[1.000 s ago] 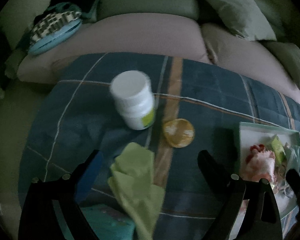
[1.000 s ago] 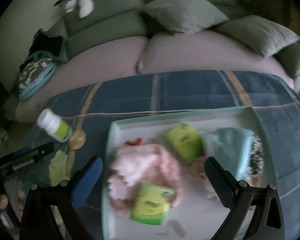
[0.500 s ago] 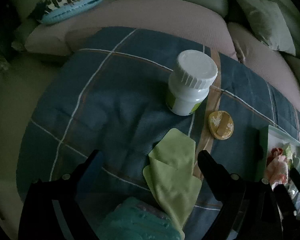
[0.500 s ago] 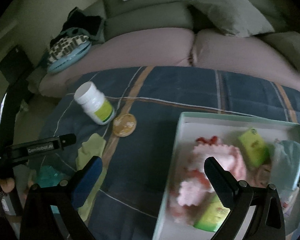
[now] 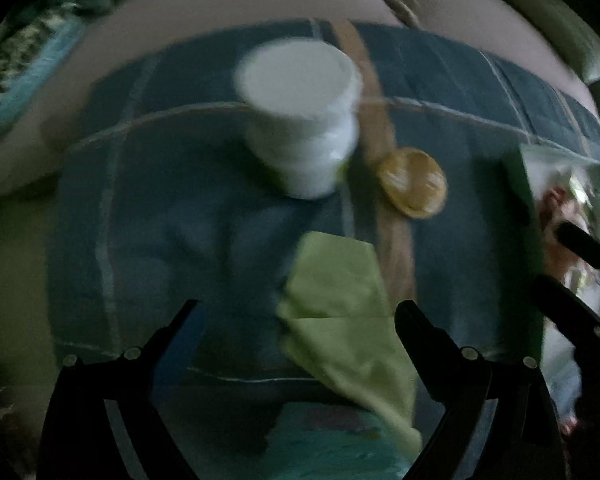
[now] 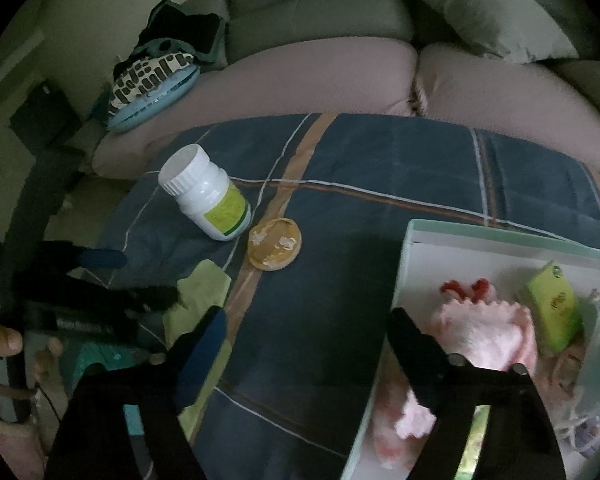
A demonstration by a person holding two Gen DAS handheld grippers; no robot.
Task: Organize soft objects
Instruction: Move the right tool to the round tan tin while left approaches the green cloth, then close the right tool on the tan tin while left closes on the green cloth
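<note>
Closing lately, right claw [image 6: 304, 332] empty; left claw [image 5: 296, 320] released over green cloth [image 5: 340, 320], long axis twelve-to-five.

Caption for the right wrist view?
Open right gripper over plaid cloth, between green cloth and box of soft things.

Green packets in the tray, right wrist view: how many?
1 clearly: a green packet near the tray's far edge, beside the pink cloth. A green glimpse behind the tongs may be another.
</note>
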